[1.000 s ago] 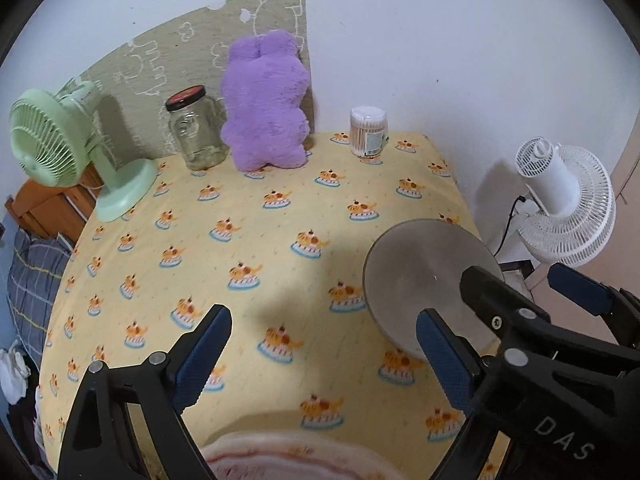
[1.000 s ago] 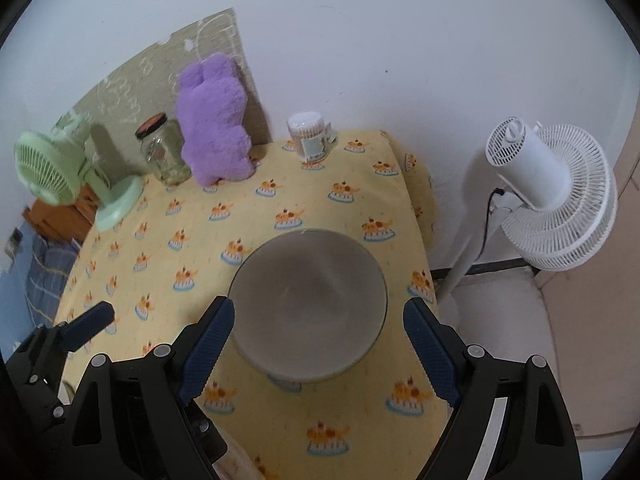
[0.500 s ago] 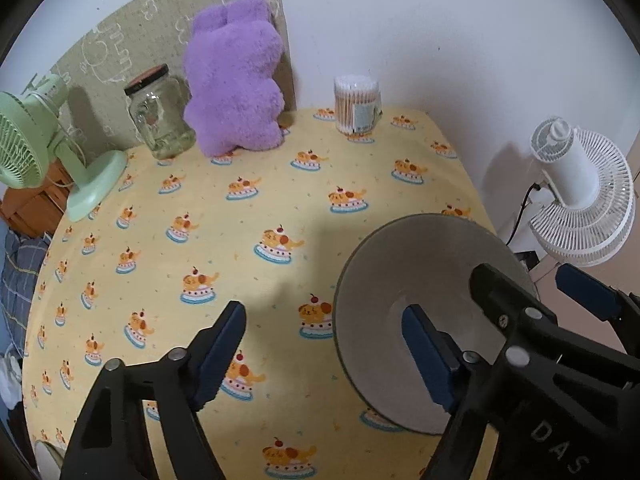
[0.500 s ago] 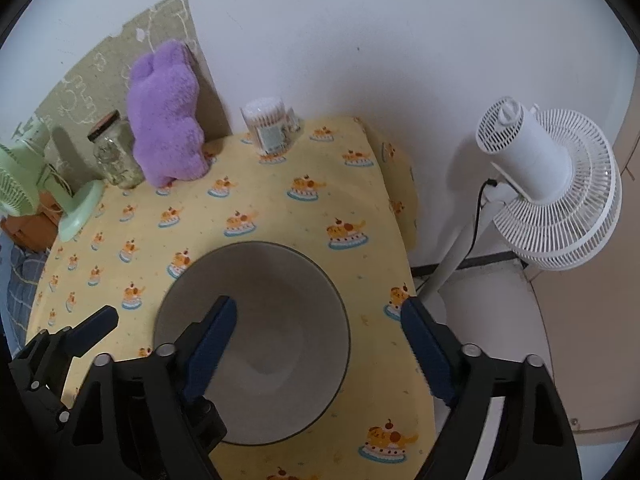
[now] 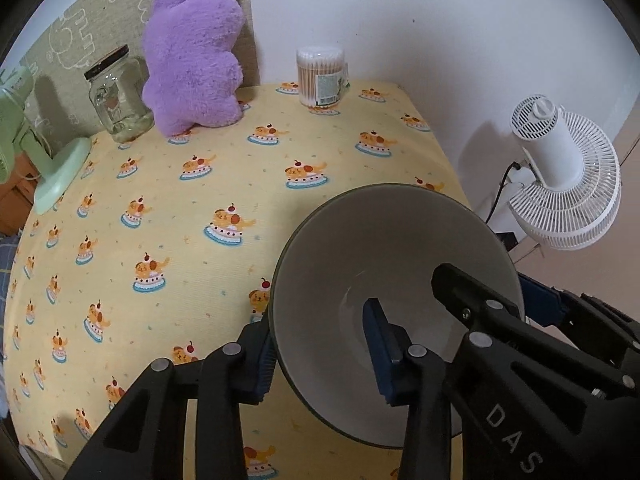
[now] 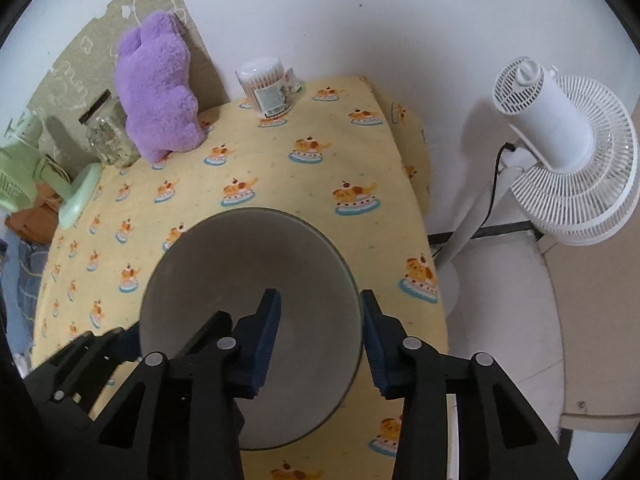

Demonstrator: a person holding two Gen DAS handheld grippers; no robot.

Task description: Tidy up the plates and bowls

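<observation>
A grey bowl (image 5: 384, 264) with a dark rim sits on the yellow patterned tablecloth (image 5: 168, 208) near the table's right edge. My left gripper (image 5: 320, 354) straddles the bowl's left rim, one pad outside and one inside, with a gap still between pads and wall. My right gripper (image 6: 320, 320) straddles the bowl's right rim (image 6: 352, 280) the same way, one pad inside, one outside. The bowl (image 6: 244, 280) fills the lower middle of the right wrist view. No plates are in view.
At the back stand a glass jar (image 5: 118, 98), a purple plush (image 5: 192, 60) and a cotton-swab tub (image 5: 320, 76). A green desk fan (image 5: 44, 168) is at the left. A white floor fan (image 6: 560, 148) stands off the table's right edge.
Both grippers have moved forward and down onto the bowl and narrowed; each now has one pad inside the bowl and one outside its rim.
</observation>
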